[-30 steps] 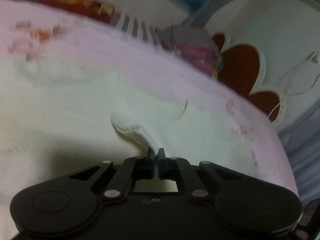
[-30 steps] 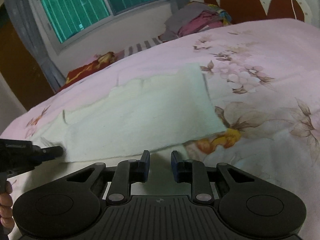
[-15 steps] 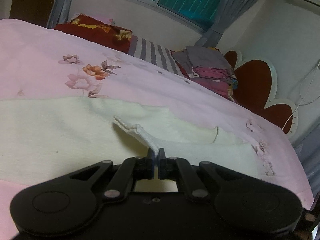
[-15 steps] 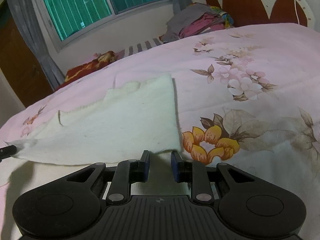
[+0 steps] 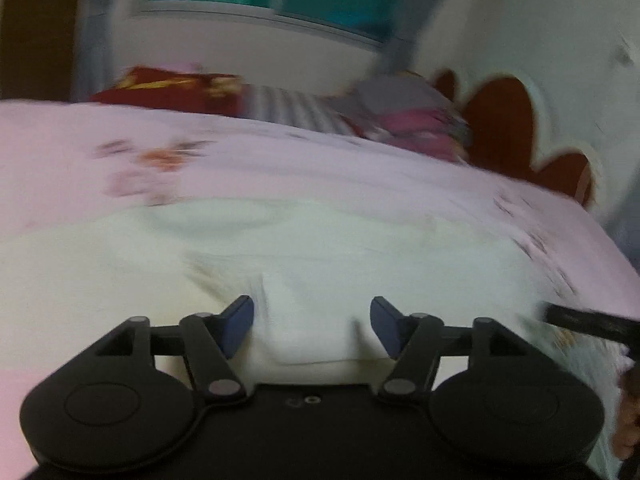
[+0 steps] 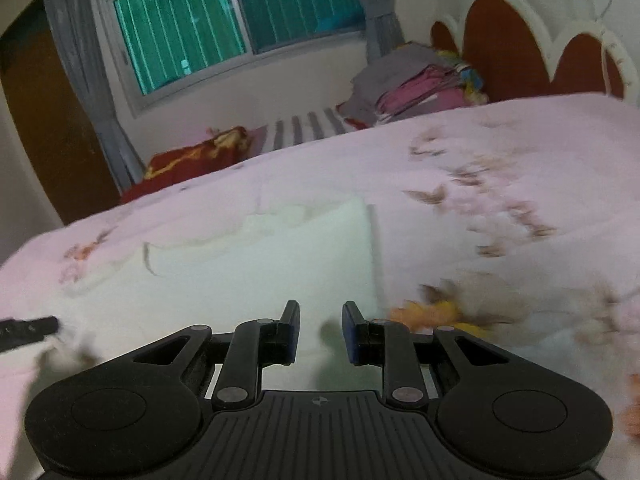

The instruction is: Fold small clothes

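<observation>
Cream garment [image 6: 272,264] lies flat, folded, right edge straight.

Both wrist cameras sat low and close over the pink floral bedspread [image 6: 500,152], looking forward toward the window [image 6: 224,24]. Both views shared the cream garment [image 5: 320,248], the clothes pile [image 6: 412,76] and the headboard [image 5: 504,128].

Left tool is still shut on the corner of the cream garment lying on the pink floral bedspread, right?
Not quite. The left tool is open, jaws wide apart with nothing pinched between them, as the left wrist view shows. The cream garment does lie on the pink floral bedspread.
</observation>
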### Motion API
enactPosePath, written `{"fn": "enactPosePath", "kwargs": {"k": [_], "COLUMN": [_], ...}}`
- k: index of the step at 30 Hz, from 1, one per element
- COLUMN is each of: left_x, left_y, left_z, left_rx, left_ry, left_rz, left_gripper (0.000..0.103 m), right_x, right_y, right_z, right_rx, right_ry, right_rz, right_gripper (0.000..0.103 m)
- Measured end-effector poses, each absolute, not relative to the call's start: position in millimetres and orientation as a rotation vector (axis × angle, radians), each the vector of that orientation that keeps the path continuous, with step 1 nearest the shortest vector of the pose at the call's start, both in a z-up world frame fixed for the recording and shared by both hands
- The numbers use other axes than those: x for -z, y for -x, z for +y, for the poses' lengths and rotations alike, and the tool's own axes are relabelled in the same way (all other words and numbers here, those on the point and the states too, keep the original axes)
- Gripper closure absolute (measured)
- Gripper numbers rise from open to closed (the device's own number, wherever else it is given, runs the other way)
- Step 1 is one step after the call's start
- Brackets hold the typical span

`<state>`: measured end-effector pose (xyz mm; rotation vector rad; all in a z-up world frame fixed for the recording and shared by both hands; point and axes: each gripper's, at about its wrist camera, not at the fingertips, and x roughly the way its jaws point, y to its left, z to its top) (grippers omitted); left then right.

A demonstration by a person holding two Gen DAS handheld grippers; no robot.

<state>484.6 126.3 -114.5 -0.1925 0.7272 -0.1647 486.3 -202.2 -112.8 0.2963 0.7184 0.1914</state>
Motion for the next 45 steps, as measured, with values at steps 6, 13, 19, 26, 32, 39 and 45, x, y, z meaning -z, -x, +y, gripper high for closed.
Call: {"fn": "enactPosePath", "kwargs": {"k": [6,13,19,26,32,39,45], "left_x": [136.0,138.3,132.6,144.1,145.4,142.2,147.1], "left_y": [-499.0,-477.4,-504.3,-531.6,-533.5,-535.4,-538.8], "left_z": [87.6,145.3,100.3,116.1,143.6,134.5,137.8], "left_rx": [0.175,0.051,0.156,0.099,0.066,0.044,0.041], "left_ry": [0.067,0.053,0.076,0.045,0.061,0.028,0.008], "left_rz": [0.753,0.745,0.72,0.754,0.743,0.728,0.755], "left_gripper": [0.033,0.032,0.023,0.023,0.024,0.027,0.025], "right_x": [129.8,139.7,126.7,141.4,154.3,145.3,155.8], "right_y": [-504.9,-504.9,-518.8,-552.7,-625.8,-635.3,-649.6], "right_z": [-131.0,-220.6,-188.3,-142.1,-231.3,-237.8,-226.1], "right_rx": [-0.372,-0.161,-0.265,-0.403,-0.105,-0.122,-0.1], "right_ry": [-0.229,-0.266,-0.265,-0.13,-0.216,-0.216,-0.111], "right_rz": [0.804,0.797,0.777,0.782,0.792,0.763,0.812], "right_gripper": [0.079,0.095,0.094,0.094,0.095,0.094,0.094]}}
